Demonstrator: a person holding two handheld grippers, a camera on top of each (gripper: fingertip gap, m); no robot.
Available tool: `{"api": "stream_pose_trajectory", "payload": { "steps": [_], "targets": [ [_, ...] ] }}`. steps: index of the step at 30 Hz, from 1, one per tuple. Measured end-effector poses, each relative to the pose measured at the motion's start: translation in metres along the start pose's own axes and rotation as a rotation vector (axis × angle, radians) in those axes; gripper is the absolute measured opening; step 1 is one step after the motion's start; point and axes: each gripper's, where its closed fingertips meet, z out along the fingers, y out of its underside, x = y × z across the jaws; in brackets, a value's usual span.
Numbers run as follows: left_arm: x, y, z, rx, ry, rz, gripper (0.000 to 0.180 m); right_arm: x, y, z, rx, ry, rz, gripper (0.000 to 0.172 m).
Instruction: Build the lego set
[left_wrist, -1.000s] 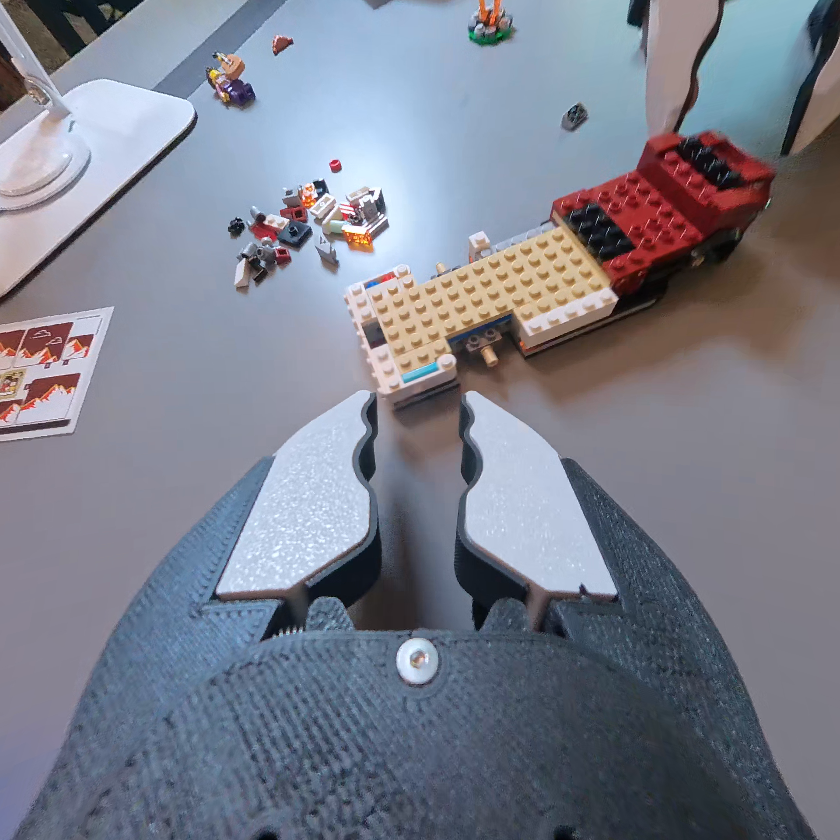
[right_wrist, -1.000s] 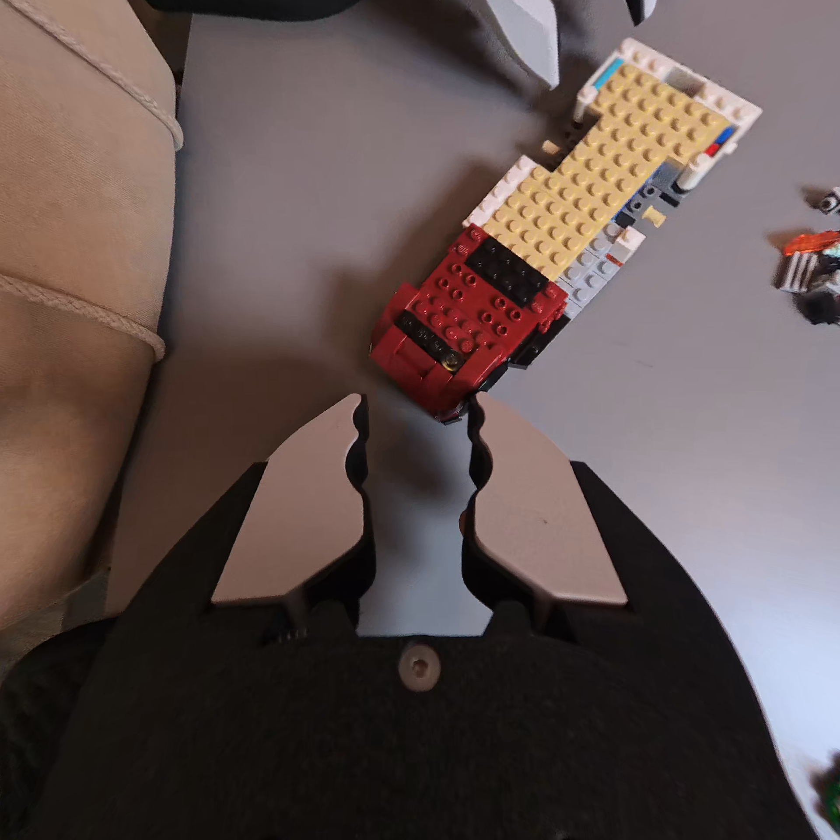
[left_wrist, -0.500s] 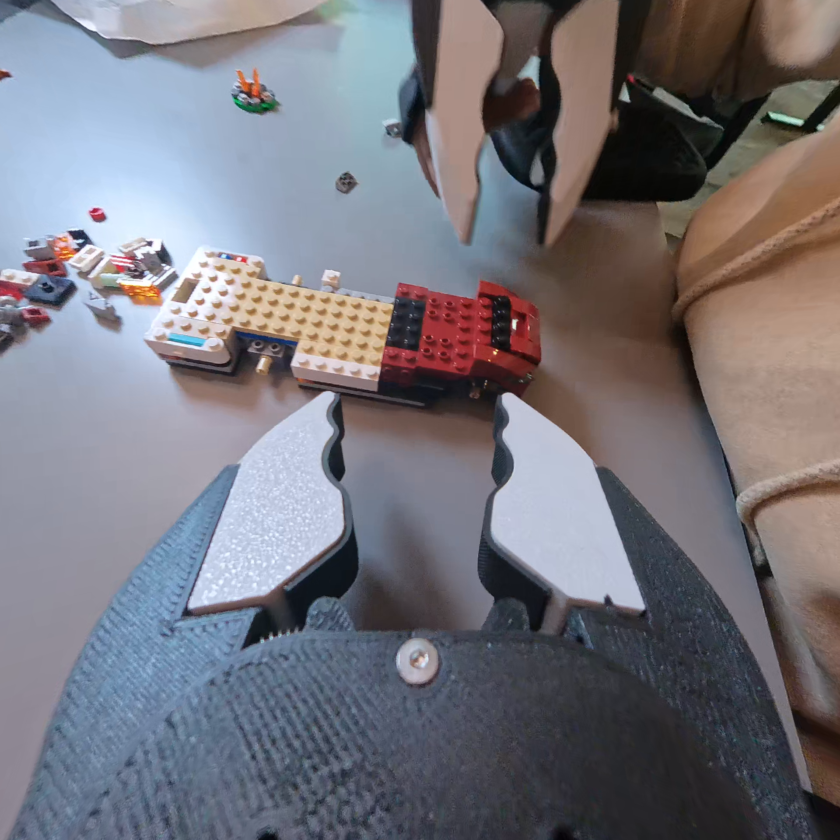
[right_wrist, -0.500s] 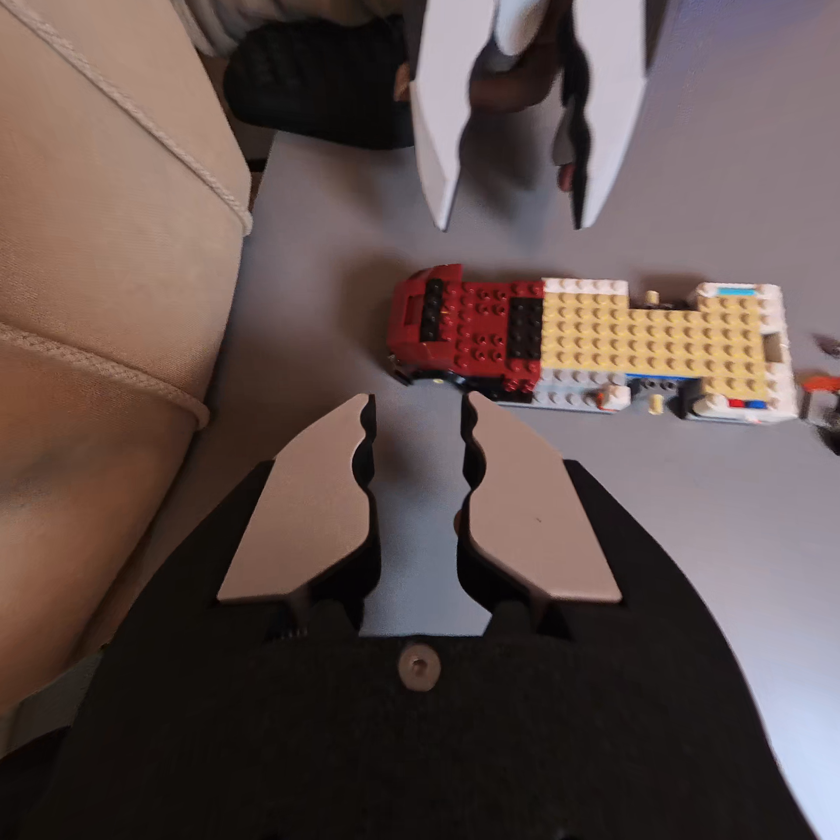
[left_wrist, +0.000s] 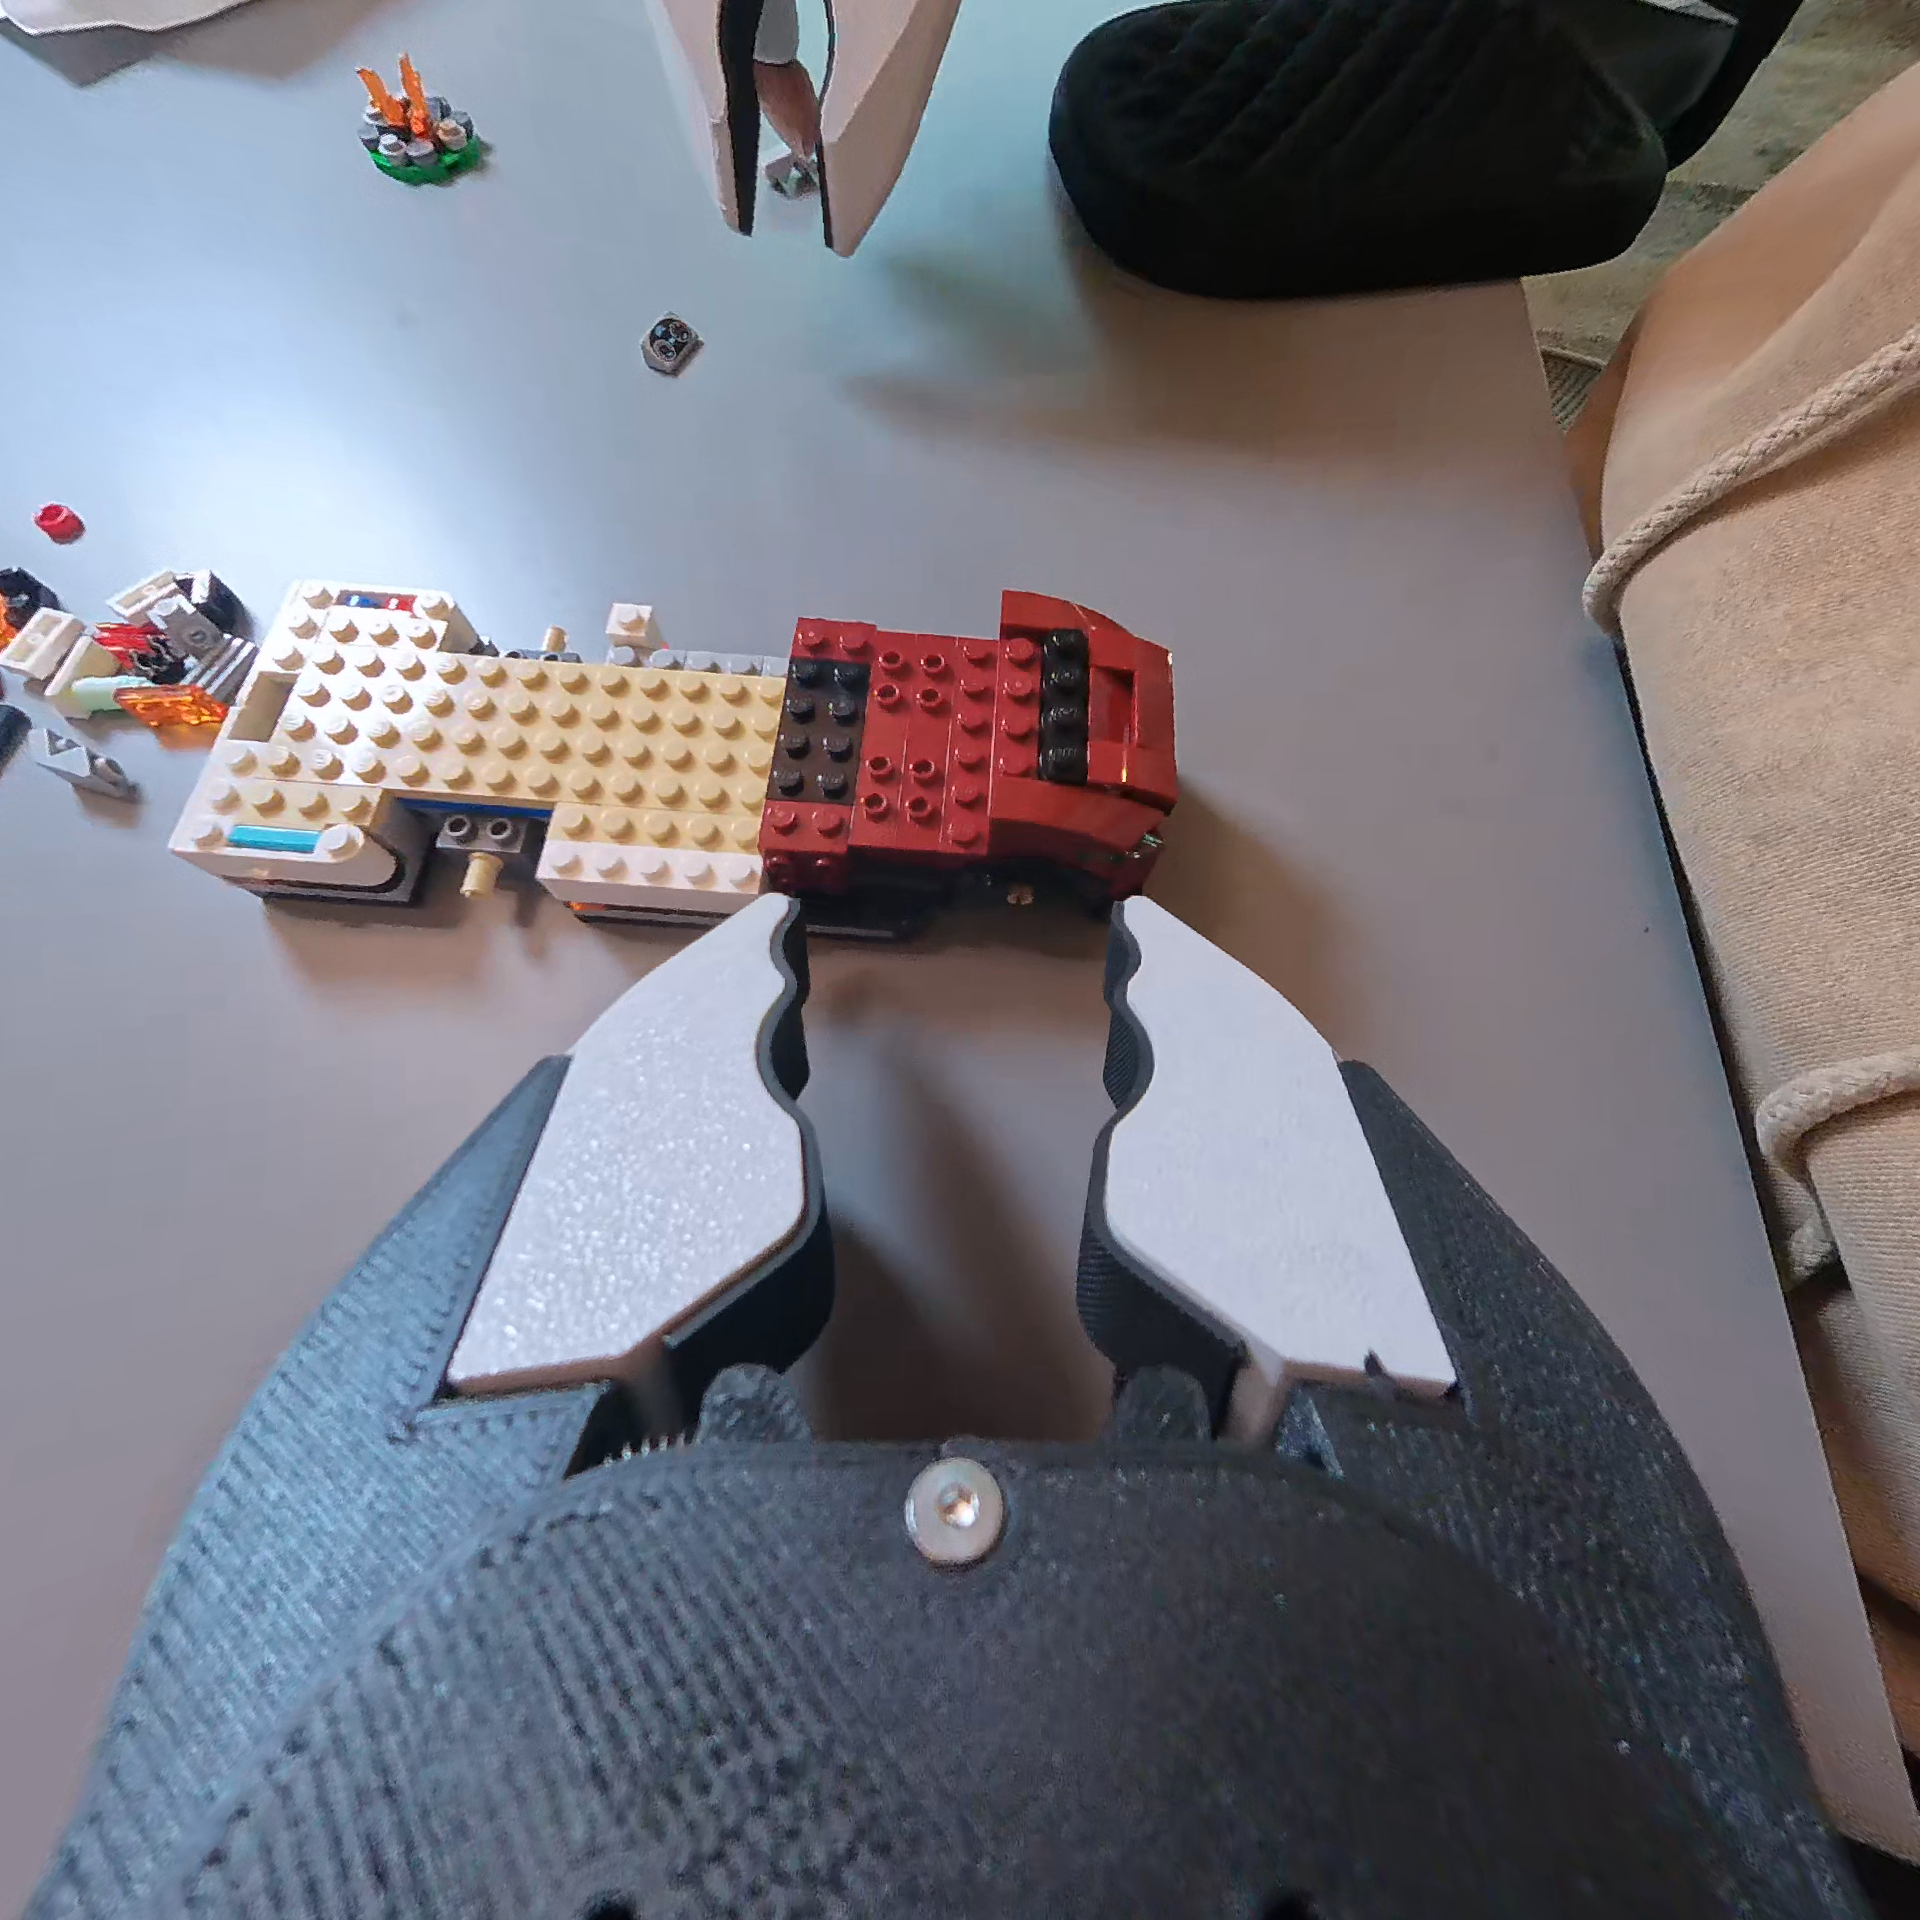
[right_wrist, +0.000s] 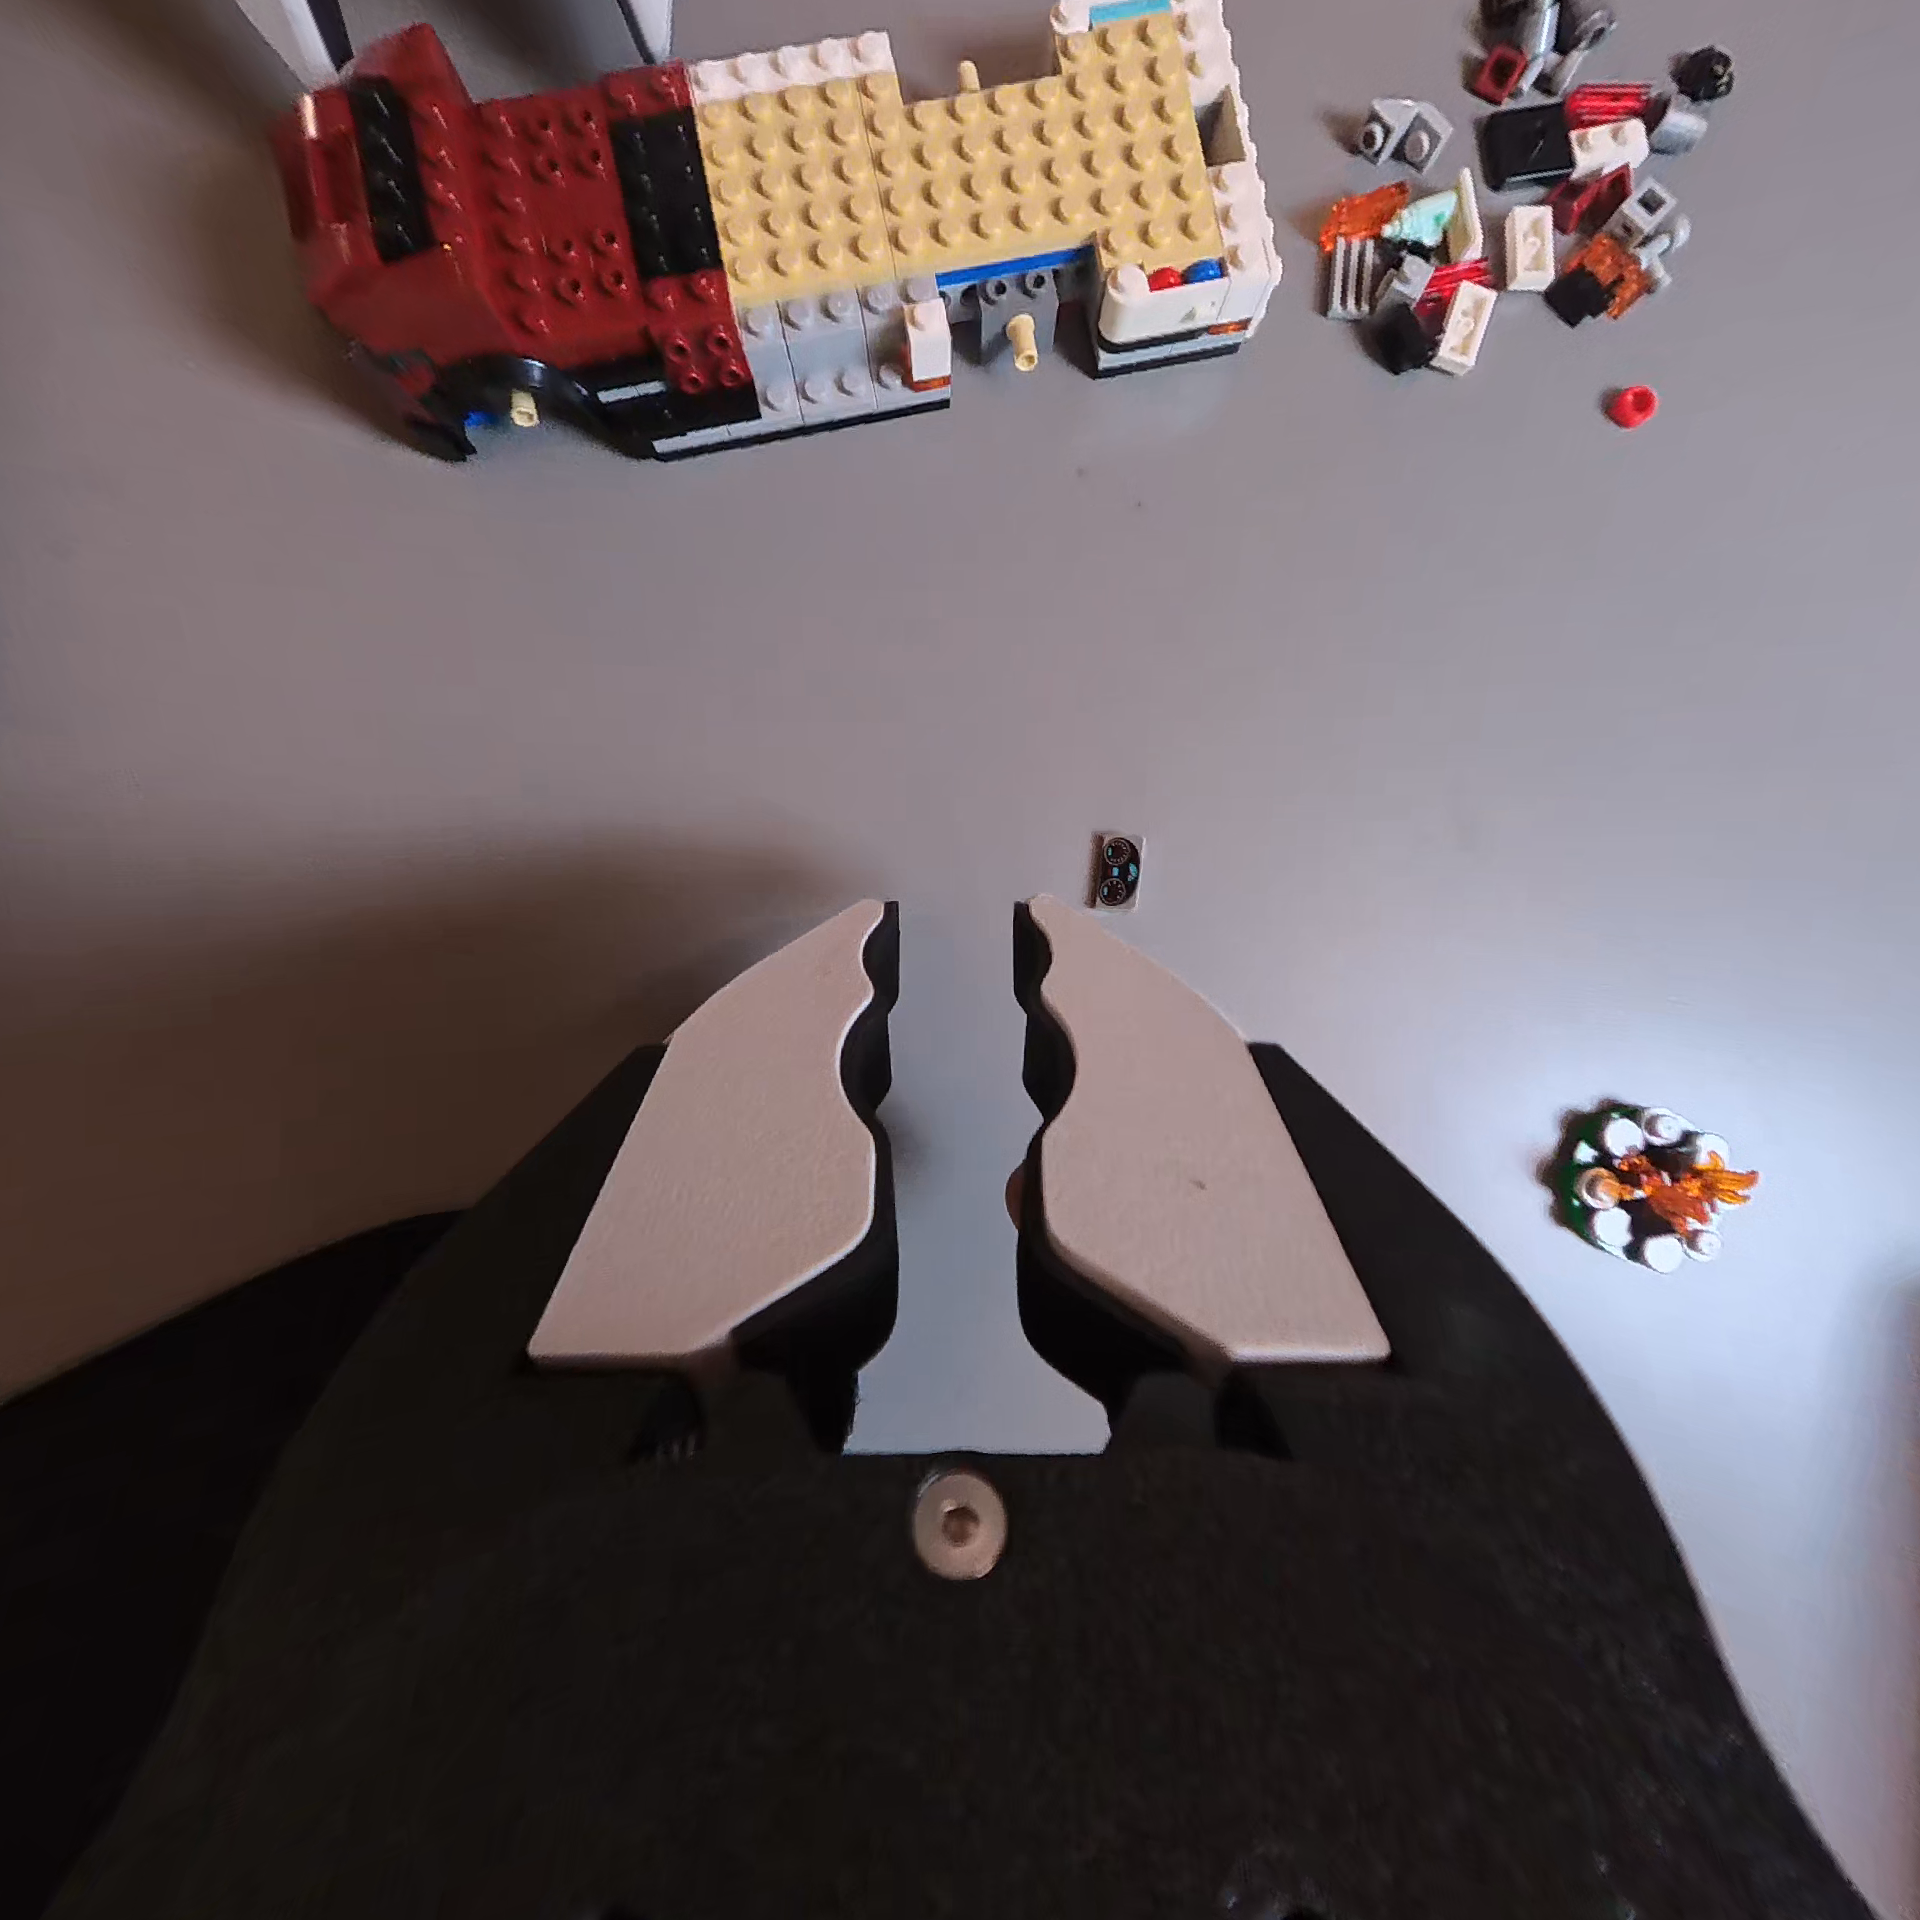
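Observation:
A brick vehicle with a tan deck (left_wrist: 540, 727) and a dark red cab (left_wrist: 977, 748) lies on the grey table (left_wrist: 1143, 468). My left gripper (left_wrist: 956, 909) is open and empty, its fingertips just short of the cab's near side, one at each end. Its white fingertips (right_wrist: 649, 31) show behind the cab (right_wrist: 468, 208) in the right wrist view. My right gripper (right_wrist: 956, 906) hovers over bare table with a narrow gap and nothing in it. A small printed tile (right_wrist: 1117, 871) lies just right of its right fingertip. That gripper (left_wrist: 790, 239) and the tile (left_wrist: 673, 341) also show in the left wrist view.
A pile of loose small bricks (right_wrist: 1507, 197) and a red stud (right_wrist: 1629, 405) lie past the vehicle's white end. A small campfire piece on a green base (right_wrist: 1652, 1184) sits at the right. A beige cushion (left_wrist: 1766, 727) borders the table's right edge, with a black padded object (left_wrist: 1351, 135) behind. My right fingertips sit around 20 cm from my left ones. The cab (right_wrist: 468, 208) lies some 4 cm from my left tips, 15 cm from my right tips. Look for it in the left wrist view (left_wrist: 1005, 696) too.
My left gripper swung from the vehicle's white end to the cab's side and opened wider. My right gripper moved from the cab across to the far side, and its jaws narrowed on nothing.

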Motion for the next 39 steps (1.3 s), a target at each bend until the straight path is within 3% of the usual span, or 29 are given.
{"api": "stream_pose_trajectory", "payload": {
  "steps": [7, 13, 31, 35, 39],
  "targets": [
    [0.008, -0.001, 0.007, -0.028, 0.017, -0.012, 0.068, -0.041, -0.043, 0.023, 0.092, -0.113, -0.147, 0.025],
    [0.010, -0.001, 0.010, -0.028, 0.017, -0.010, 0.071, -0.081, -0.065, 0.057, 0.056, -0.207, -0.290, 0.026],
    [0.015, -0.005, 0.001, 0.014, 0.096, -0.029, 0.083, -0.135, -0.100, 0.072, 0.132, -0.321, -0.381, 0.024],
    [0.010, -0.003, -0.009, -0.011, 0.032, -0.035, 0.082, -0.097, -0.109, 0.050, 0.148, -0.210, -0.408, 0.033],
    [0.021, 0.000, -0.007, -0.076, 0.042, -0.026, 0.087, -0.041, -0.099, 0.041, 0.028, -0.065, -0.471, 0.066]
  ]
}}
